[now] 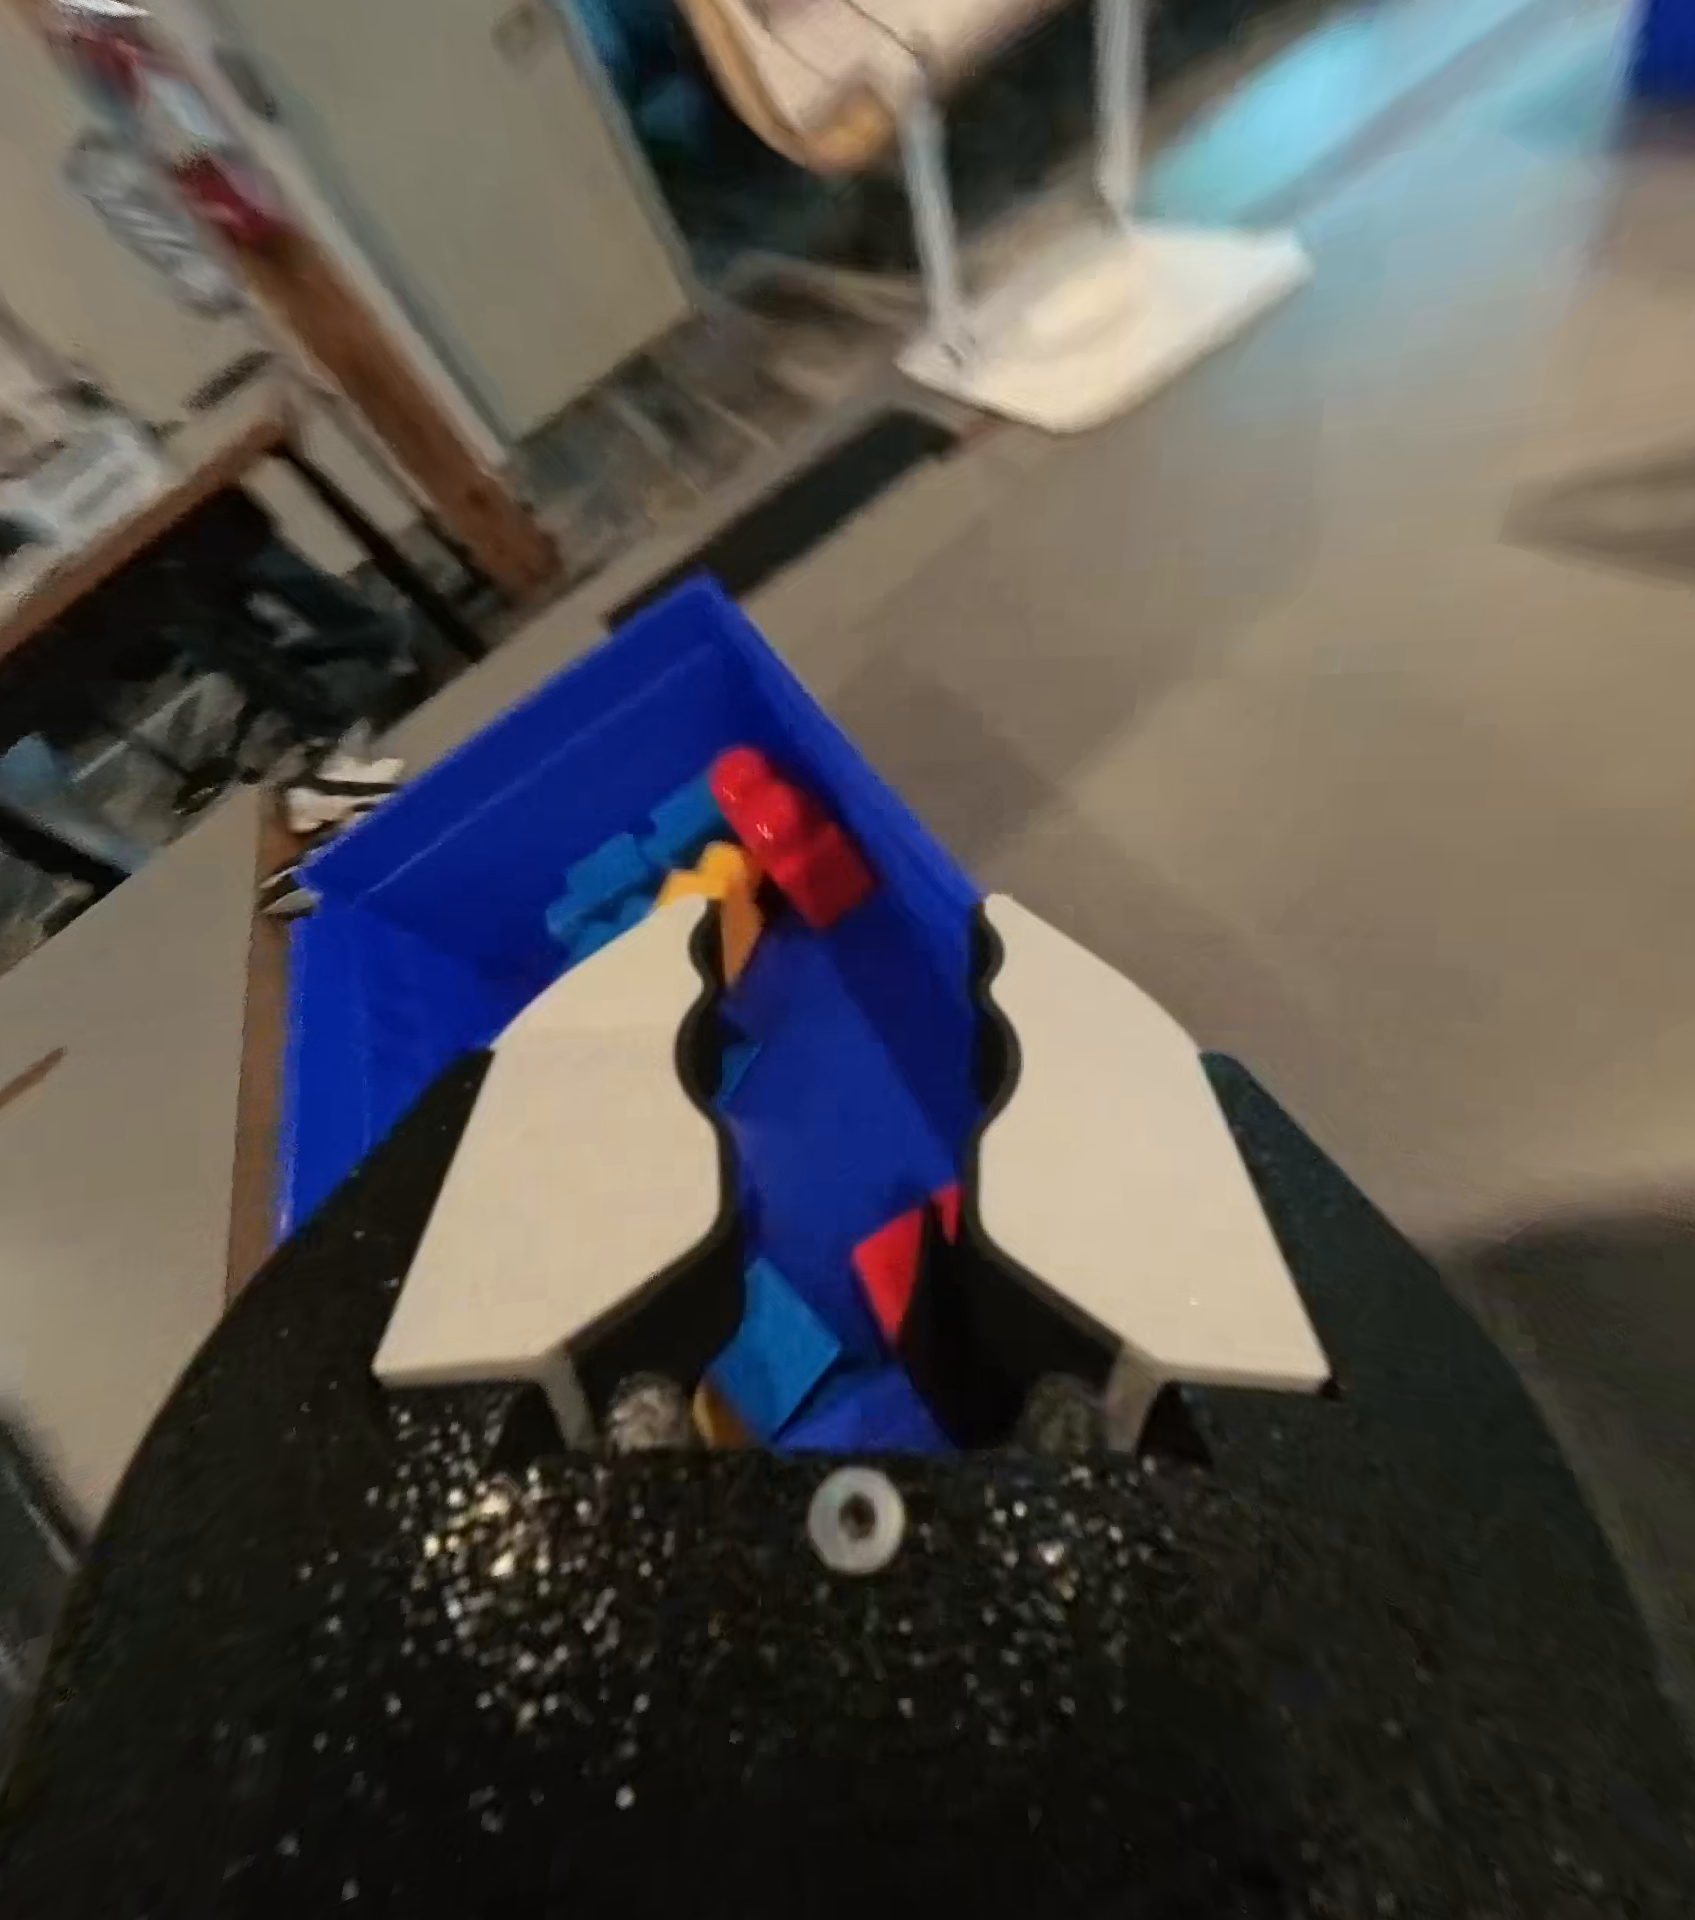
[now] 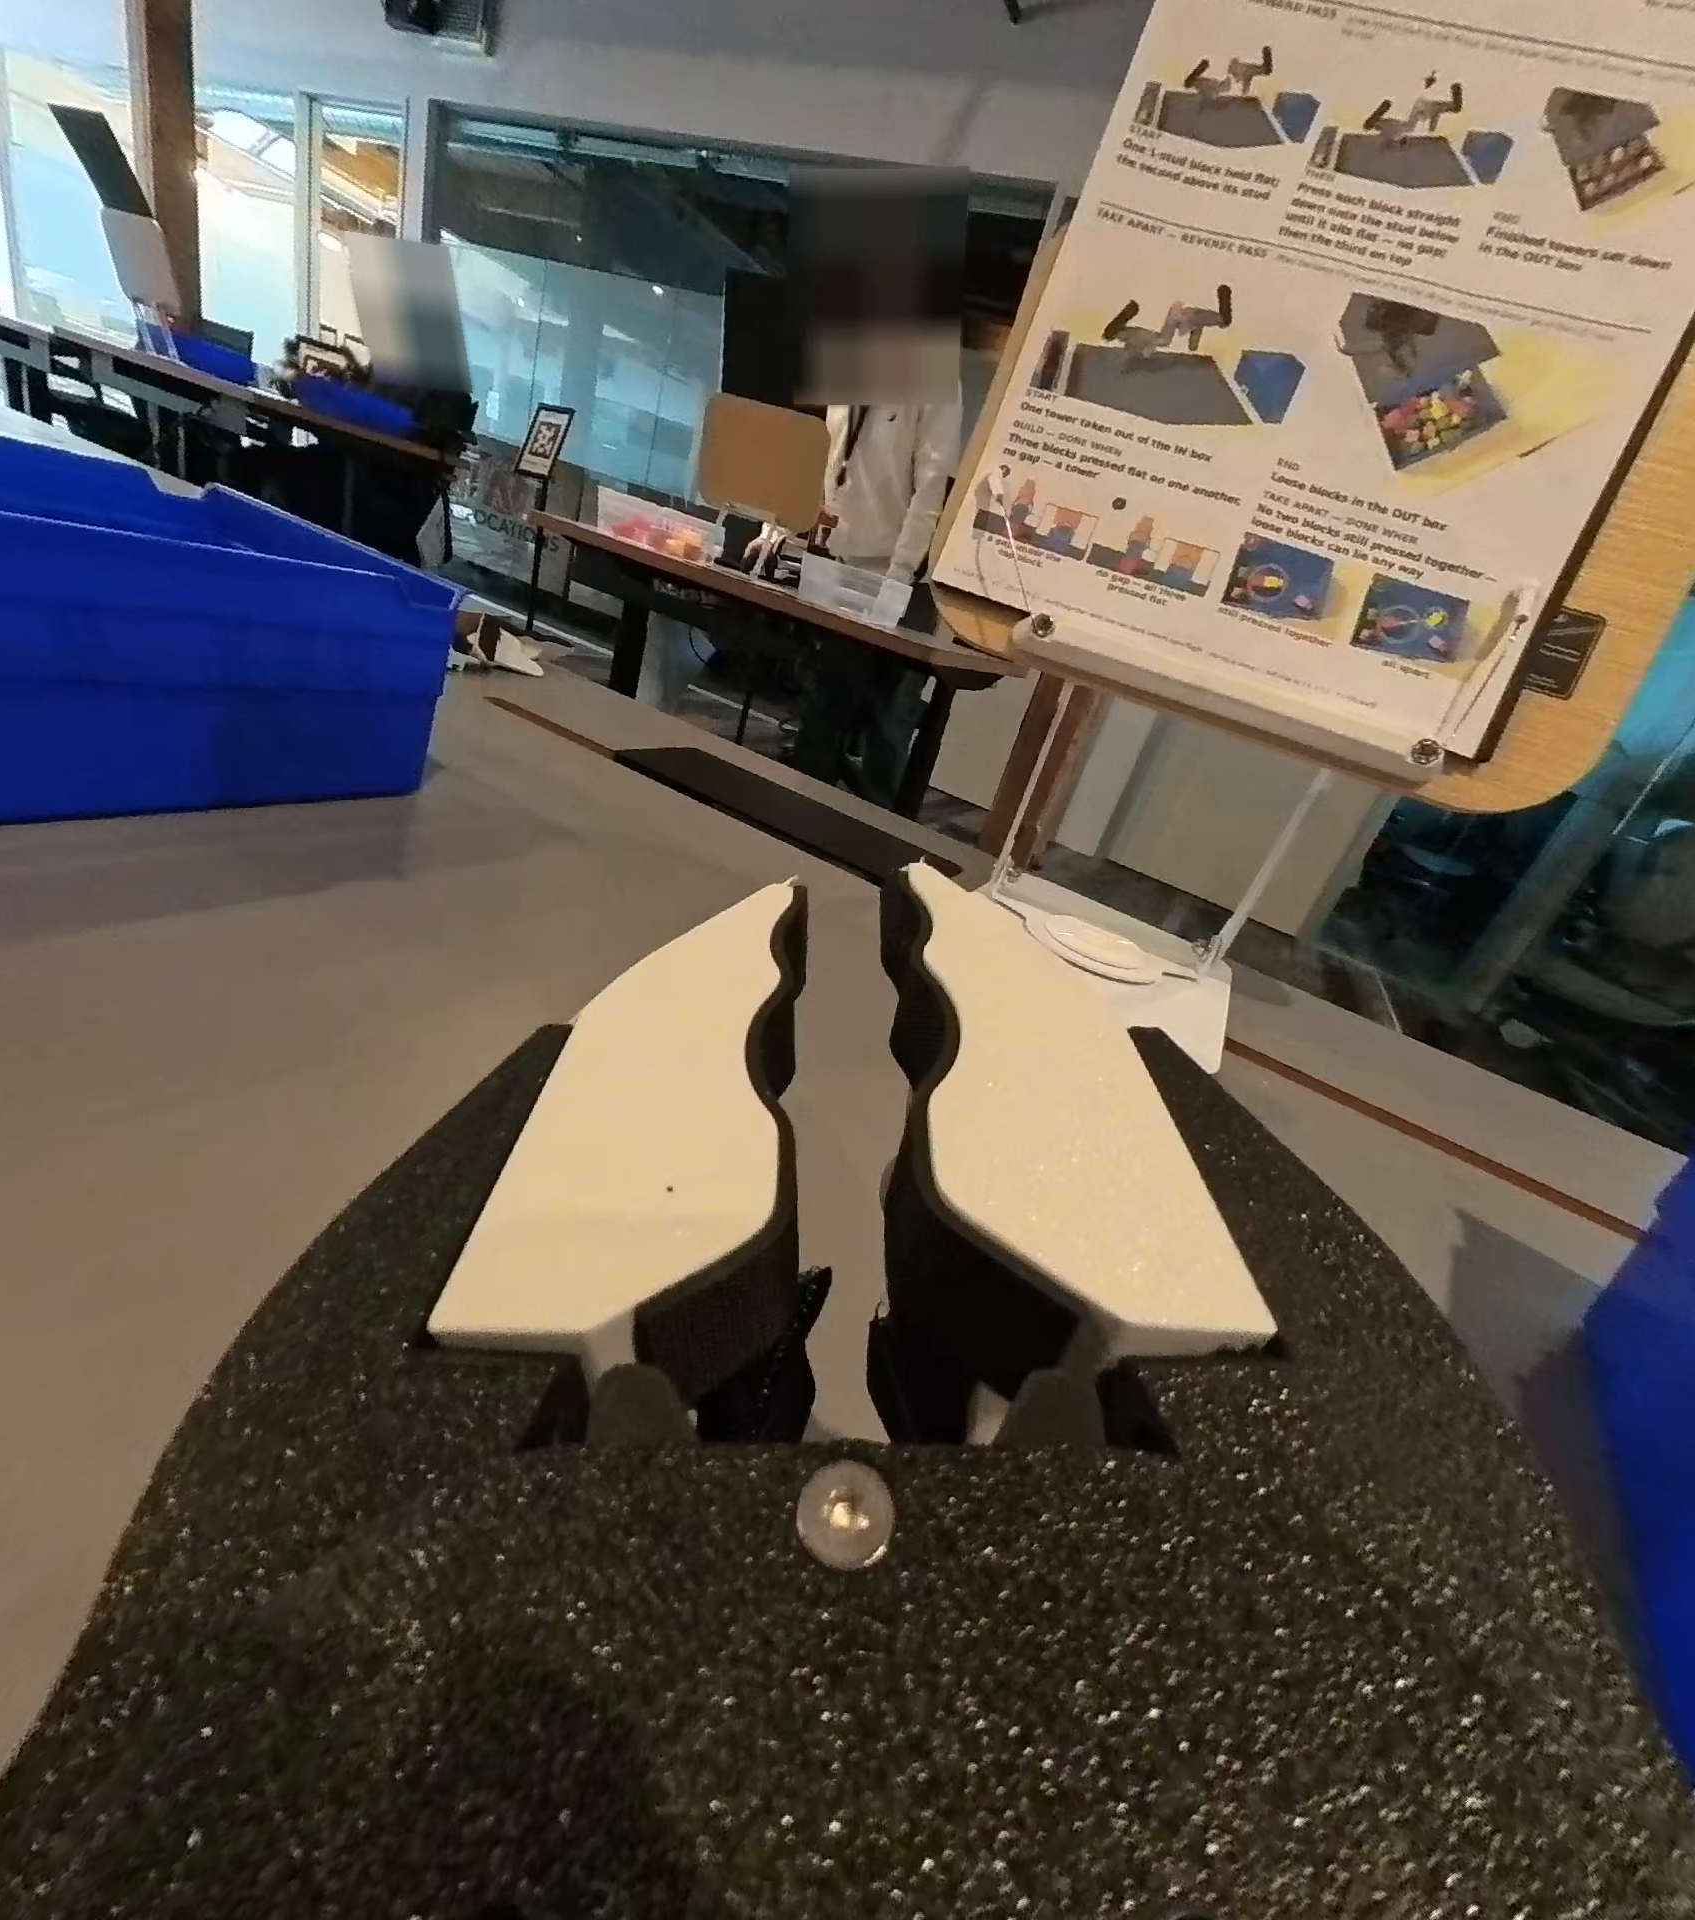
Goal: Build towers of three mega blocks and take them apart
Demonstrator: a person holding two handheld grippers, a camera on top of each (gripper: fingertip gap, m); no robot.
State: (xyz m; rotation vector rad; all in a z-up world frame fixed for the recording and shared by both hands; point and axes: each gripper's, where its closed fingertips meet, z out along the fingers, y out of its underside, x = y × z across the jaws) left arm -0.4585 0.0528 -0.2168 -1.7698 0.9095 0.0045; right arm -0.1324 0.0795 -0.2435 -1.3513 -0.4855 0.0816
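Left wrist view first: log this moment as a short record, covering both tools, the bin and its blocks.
view: motion-blurred
left tool: open, empty, over the bin
bin: blue, on the table, holds loose blocks
red block: at the far end, leaning on the wall
blue blocks: left of the red block
orange block: between them
right tool: nearly closed, narrow gap, empty, above the table
towers: none seen

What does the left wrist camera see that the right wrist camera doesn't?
Only the left wrist view looks down into a blue bin holding loose blocks, among them a red block; the left gripper hangs open above it. Only the right wrist view shows an instruction board, a person behind, and the right gripper, nearly closed and empty. Both show the grey table.
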